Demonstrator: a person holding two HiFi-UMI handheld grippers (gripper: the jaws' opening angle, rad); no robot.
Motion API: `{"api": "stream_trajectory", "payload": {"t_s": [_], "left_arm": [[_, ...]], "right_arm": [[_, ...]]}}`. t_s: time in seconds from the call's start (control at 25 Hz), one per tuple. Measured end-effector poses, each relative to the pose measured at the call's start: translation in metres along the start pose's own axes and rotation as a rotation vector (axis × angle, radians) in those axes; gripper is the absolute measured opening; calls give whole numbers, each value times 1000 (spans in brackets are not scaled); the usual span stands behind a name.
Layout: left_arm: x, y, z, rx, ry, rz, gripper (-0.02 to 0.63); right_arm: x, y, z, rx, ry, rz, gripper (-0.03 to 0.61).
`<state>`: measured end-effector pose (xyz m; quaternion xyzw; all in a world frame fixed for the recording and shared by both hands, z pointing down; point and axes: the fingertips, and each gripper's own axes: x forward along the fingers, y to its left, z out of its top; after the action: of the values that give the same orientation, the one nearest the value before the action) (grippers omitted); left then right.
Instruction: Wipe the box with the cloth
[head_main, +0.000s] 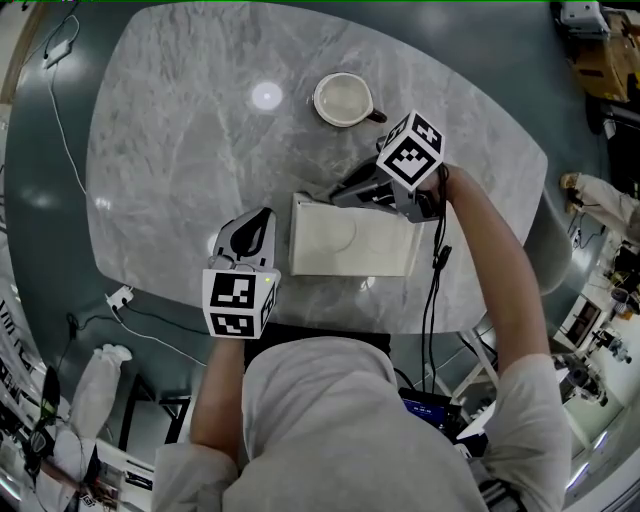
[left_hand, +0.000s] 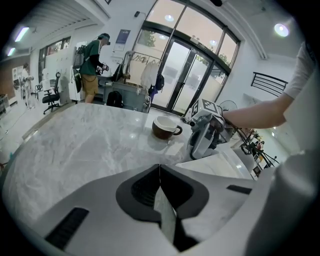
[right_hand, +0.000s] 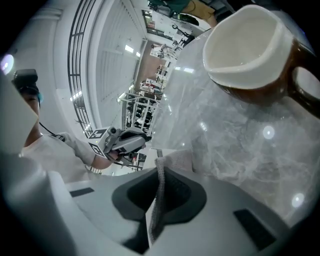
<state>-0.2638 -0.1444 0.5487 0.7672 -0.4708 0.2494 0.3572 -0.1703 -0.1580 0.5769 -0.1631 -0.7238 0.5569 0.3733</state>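
Your right gripper (head_main: 348, 190) has its jaws clenched on the cloth (right_hand: 161, 172) and is at the far long edge of the box (head_main: 350, 240), so this hand is the nearer one. The box lies flat on the worktop (head_main: 170, 150), close to your body, with its long axis running from your left to your right. The right jaws point to your left, along that axis, so I judge the wipe should follow it. Your left gripper (head_main: 256, 225), jaws pressed together on nothing, stands just beside the left short end.
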Motion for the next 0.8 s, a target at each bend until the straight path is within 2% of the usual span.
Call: {"api": "stream_trajectory", "payload": {"t_s": [0.28, 0.64, 0.72, 0.8], "left_arm": [[1, -2, 3, 5, 14, -21, 23], [3, 1, 10, 21, 18, -58, 23], [5, 3, 16, 81, 3, -111, 23], [8, -3, 24, 204, -10, -197, 25]], "right_arm": [[10, 1, 16, 1, -21, -53, 34], [23, 12, 32, 3, -15, -26, 34], [26, 13, 36, -83, -1, -73, 34], [26, 18, 40, -246, 12, -168, 34]]}}
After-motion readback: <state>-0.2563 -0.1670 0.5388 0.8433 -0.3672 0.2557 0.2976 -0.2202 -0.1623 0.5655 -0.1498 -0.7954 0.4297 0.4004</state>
